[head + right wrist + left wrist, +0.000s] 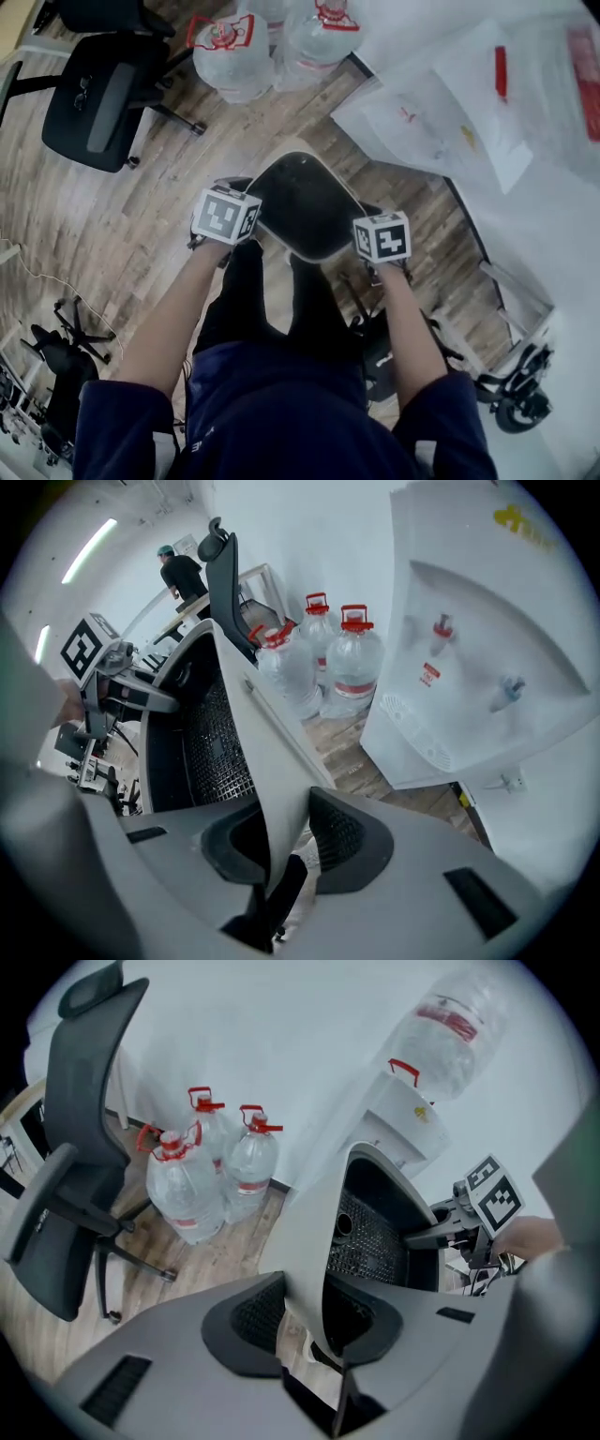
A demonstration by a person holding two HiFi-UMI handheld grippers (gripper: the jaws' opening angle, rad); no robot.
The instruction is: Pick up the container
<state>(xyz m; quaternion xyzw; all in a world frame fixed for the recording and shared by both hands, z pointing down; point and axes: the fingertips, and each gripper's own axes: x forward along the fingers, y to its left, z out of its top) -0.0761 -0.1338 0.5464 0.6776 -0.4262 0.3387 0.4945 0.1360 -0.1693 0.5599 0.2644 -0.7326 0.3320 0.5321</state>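
Head view looks straight down into the container [305, 211], a dark oval tub with a pale rim. It hangs clear of the wooden floor [141, 216], in front of the person's legs and directly between the two tools. Its long axis seems to run from far left to near right, though we cannot be sure at this angle.

In the left gripper view, the left gripper [314, 1330] is clamped on the left rim wall, one jaw on the mesh-lined inside and one outside. The right gripper [281, 855] pinches the opposite rim the same way. Neither hand is nearer than the other. We judge that the coming move depends on both hands moving together so the rim stays level.

The water jugs [187, 1194] carry red-and-white labels and the water dispenser [487, 639] a yellow mark, all too blurred for us to read.
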